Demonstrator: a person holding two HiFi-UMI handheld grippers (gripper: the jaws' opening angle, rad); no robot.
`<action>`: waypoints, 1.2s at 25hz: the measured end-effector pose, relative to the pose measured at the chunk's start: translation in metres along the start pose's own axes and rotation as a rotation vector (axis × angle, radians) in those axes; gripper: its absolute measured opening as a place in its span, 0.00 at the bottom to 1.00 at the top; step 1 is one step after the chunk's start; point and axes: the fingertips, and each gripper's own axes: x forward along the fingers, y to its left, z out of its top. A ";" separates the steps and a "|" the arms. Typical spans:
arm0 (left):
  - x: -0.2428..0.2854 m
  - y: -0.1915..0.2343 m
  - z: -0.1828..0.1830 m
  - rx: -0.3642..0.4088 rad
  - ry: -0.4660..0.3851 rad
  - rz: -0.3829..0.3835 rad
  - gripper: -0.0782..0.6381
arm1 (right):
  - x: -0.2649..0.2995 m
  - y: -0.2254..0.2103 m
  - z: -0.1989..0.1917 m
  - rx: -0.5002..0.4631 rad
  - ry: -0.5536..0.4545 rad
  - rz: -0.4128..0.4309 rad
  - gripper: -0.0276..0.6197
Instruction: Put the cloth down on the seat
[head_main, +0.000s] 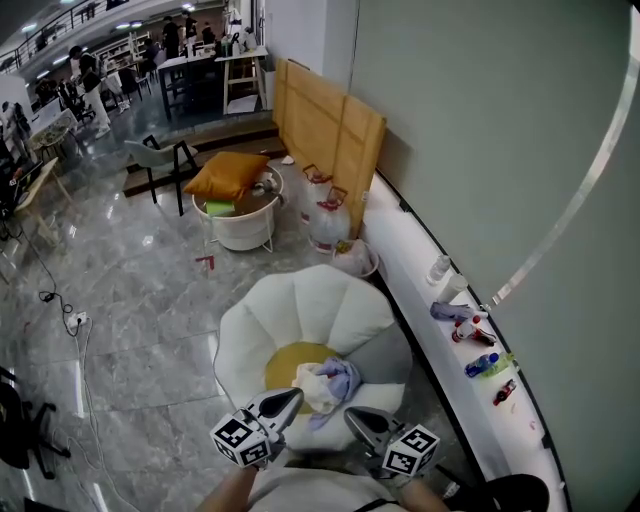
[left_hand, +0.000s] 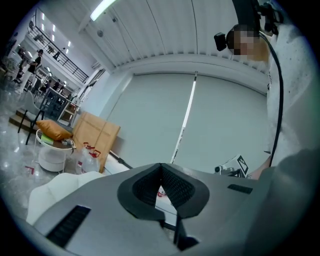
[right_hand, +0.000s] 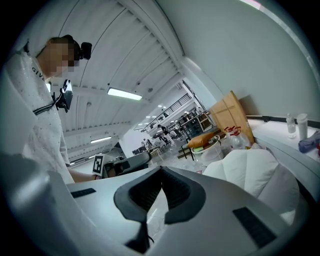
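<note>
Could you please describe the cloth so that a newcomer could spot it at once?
Find the white shell-shaped chair on the grey marble floor, beside the long white ledge. On its seat lies a round yellow cushion; the cloth is the crumpled white and lavender bundle at that cushion's right edge, the only rumpled thing there.

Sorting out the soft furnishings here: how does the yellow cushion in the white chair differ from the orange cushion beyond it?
The yellow cushion lies flat in the white chair, partly under the cloth; the orange cushion sits tilted on a white round tub, uncovered. The yellow cushion looks round, the orange cushion squarish. Both rest on white furniture.
</note>
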 end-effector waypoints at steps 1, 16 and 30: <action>0.001 0.000 -0.001 -0.003 0.003 -0.003 0.13 | 0.000 -0.001 0.000 -0.001 0.001 0.000 0.07; -0.010 0.006 -0.018 -0.047 0.064 0.035 0.13 | 0.015 -0.001 -0.013 0.038 0.060 0.037 0.07; -0.017 0.015 -0.031 -0.062 0.082 0.115 0.13 | 0.029 -0.014 -0.027 0.024 0.100 0.091 0.07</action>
